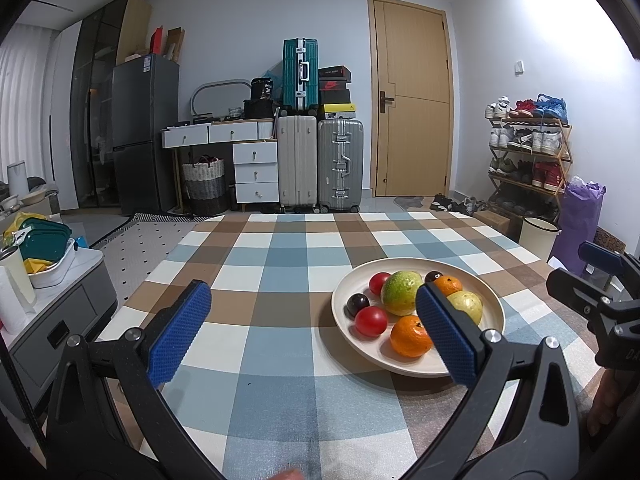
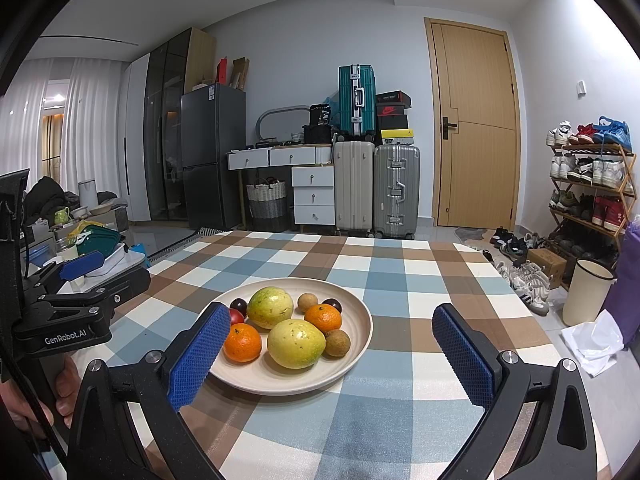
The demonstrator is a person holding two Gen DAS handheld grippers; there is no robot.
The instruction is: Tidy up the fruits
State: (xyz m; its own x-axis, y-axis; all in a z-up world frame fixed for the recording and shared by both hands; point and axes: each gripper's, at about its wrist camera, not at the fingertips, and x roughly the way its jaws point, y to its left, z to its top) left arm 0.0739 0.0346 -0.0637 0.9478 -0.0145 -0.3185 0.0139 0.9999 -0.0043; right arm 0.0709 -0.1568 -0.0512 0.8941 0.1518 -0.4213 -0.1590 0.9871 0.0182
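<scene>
Mixed fruit is piled on a round cream plate (image 2: 362, 330) on the checked blue-brown tablecloth (image 2: 400, 280).
Left gripper (image 1: 314, 334) and right gripper (image 2: 332, 354) are held spread wide, nothing gripped, both short of the plate.

The checked blue, brown and white cloth-covered worktop (image 2: 400, 280) lies bare all round the shallow cream round plate (image 2: 356, 344), so a claw could come in from any side. On the plate the fruit sits packed close: the two yellow-green guavas (image 2: 296, 342), two oranges (image 2: 242, 342) and small dark plums (image 2: 239, 304) touch or nearly touch, leaving little gap between them. The left claw (image 1: 314, 332) and right claw (image 2: 328, 356) hang spread wide, holding nothing, flanking the plate's near rim.
</scene>
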